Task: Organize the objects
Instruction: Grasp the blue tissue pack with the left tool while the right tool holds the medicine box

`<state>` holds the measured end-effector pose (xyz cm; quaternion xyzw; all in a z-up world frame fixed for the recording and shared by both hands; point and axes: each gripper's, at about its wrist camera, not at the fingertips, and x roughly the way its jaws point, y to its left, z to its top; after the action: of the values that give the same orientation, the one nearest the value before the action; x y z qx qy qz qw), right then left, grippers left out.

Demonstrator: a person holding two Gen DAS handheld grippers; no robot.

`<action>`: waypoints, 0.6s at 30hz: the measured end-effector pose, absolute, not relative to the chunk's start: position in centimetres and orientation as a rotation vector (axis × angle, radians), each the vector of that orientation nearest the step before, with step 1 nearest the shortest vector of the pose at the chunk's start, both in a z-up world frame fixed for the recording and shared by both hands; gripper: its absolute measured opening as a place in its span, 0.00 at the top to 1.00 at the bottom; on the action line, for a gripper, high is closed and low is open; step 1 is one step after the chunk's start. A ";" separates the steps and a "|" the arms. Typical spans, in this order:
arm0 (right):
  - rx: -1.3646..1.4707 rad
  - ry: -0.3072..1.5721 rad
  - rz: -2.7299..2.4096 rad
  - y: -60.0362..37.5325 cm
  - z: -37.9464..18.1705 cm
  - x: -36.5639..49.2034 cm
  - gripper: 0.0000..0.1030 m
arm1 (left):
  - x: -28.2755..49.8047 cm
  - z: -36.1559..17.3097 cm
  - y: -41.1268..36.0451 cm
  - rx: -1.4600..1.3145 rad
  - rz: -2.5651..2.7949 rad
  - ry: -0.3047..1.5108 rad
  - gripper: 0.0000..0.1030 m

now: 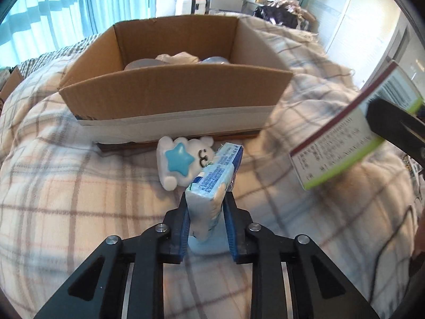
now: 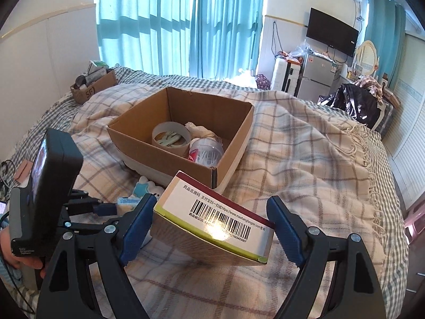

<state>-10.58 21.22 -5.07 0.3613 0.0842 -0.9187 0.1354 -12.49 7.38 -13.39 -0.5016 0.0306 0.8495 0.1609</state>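
Observation:
My left gripper (image 1: 205, 202) is shut on a light blue tissue pack (image 1: 215, 175), held just above the plaid blanket. A white plush toy with a blue star (image 1: 180, 159) lies beside it, in front of the open cardboard box (image 1: 175, 93). My right gripper (image 2: 212, 207) is shut on a medicine box with a barcode (image 2: 215, 220), lifted above the blanket right of the left gripper; the medicine box also shows in the left wrist view (image 1: 342, 143). The cardboard box (image 2: 148, 143) holds a tape roll (image 2: 171, 138), a clear tub (image 2: 205, 151) and a crumpled cloth (image 2: 202, 130).
The plaid blanket (image 2: 305, 159) covers the bed. A small cardboard box of items (image 2: 93, 85) sits at the bed's far left. A fridge (image 2: 316, 77), wall TV (image 2: 332, 32) and black bag (image 2: 353, 103) stand beyond the bed. Curtains cover the window behind.

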 end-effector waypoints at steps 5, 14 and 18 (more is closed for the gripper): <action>1.008 0.241 -2.682 21.0 -3.6 -9.1 0.18 | -10.5 -10.7 6.9 -1.347 2.469 0.062 0.79; 0.869 0.287 -2.728 19.5 1.2 -8.0 0.18 | -9.6 -3.8 4.8 -1.174 2.604 0.063 0.79; 0.798 0.304 -2.729 18.5 3.4 -8.8 0.18 | -11.5 -1.8 4.1 -1.152 2.644 0.051 0.79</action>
<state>-8.79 18.54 3.44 0.2763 0.1053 -0.9449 0.1405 -11.47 4.06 -1.83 -0.3962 0.0175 0.9090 0.1282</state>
